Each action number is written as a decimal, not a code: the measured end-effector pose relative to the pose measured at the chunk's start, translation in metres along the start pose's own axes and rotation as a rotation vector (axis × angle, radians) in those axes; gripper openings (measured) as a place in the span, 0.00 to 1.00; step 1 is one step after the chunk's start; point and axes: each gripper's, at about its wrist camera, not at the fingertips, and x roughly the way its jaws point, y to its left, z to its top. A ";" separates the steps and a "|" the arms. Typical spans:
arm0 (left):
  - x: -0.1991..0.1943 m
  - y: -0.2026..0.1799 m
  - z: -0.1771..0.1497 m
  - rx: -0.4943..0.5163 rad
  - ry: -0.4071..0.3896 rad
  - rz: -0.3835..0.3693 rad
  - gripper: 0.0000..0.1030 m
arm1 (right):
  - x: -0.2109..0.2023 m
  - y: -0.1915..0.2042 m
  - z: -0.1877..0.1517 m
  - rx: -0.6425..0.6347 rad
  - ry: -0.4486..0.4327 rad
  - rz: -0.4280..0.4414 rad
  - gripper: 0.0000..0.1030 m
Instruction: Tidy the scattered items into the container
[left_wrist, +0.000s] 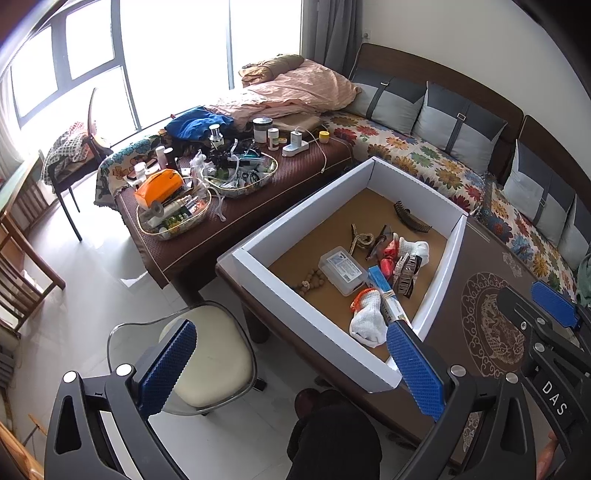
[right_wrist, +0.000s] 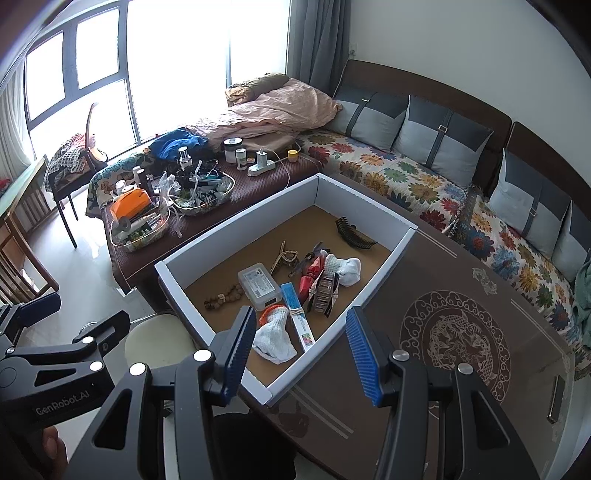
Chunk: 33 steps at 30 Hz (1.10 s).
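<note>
Right wrist view shows our right gripper (right_wrist: 301, 354) with jaws wide apart and nothing between them, hanging above the near corner of the box (right_wrist: 236, 218). Our left gripper (left_wrist: 291, 369) is likewise spread and empty, off the box's near edge, above a chair (left_wrist: 210, 354).

The items already lie inside the box: two socks (right_wrist: 275, 338), a clear case (right_wrist: 258, 286), a blue pack (right_wrist: 299, 317), beads (right_wrist: 225, 295), a hair claw (right_wrist: 354, 236), and a small tangle in the middle. The table (right_wrist: 461, 332) beside the box looks bare of strays, so we judge the tidying nearly or fully done.

The risk now is a lowered finger catching the thin box wall and dragging the box toward the table's edge. Reaching in again could snag the near sock and pull it out.
</note>
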 end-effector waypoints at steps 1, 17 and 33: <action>0.000 -0.001 0.000 0.001 0.001 -0.003 1.00 | 0.000 0.000 0.000 -0.002 -0.001 0.000 0.50; -0.002 -0.010 0.004 0.012 0.003 -0.028 1.00 | -0.003 -0.001 0.000 -0.013 -0.016 -0.015 0.50; -0.006 -0.012 0.003 0.023 -0.007 -0.015 1.00 | -0.001 -0.007 0.000 -0.019 -0.031 -0.033 0.50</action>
